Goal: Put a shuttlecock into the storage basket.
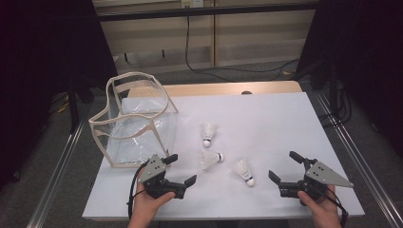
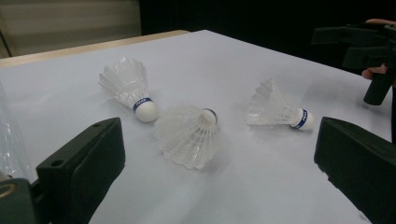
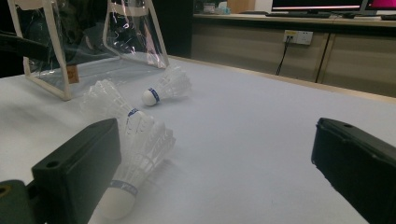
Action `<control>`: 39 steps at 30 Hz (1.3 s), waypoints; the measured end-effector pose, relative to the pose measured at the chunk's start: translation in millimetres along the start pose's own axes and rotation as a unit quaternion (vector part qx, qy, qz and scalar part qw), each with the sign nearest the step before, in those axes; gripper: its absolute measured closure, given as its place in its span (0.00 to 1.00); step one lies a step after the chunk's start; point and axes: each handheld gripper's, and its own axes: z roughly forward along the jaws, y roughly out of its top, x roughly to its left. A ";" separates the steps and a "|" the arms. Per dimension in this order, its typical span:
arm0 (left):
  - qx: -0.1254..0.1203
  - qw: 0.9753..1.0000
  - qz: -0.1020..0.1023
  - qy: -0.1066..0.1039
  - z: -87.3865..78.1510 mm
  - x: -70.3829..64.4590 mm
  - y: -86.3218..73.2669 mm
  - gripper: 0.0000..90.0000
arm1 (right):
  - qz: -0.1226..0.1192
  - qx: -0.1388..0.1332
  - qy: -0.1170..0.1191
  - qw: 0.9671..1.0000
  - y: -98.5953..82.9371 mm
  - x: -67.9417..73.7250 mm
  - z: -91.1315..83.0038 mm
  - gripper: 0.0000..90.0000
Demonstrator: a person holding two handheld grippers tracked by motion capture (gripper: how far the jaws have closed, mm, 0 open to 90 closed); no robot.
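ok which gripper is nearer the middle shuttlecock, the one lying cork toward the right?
Left. The left gripper sits just beside the middle shuttlecock; the right gripper is farther, beyond the near shuttlecock.

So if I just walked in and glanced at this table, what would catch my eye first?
Probably the three white shuttlecocks lying mid-table: the far one, the middle one and the near one. Left of them stands a clear bag with cream edging, its top open. At the near edge a person's hands hold two black tools, the left gripper and the right gripper, both open and holding nothing.
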 end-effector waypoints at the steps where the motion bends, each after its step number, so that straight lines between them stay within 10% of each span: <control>1: 0.000 1.000 0.000 0.000 0.0 0.0 0.0 0.02 | 0.000 0.000 0.000 1.000 0.0 0.0 0.0 0.01; 39: 0.043 0.999 -0.021 -0.017 29.3 -3.2 7.3 0.05 | 0.001 -0.001 0.001 1.000 0.1 -0.1 0.1 0.01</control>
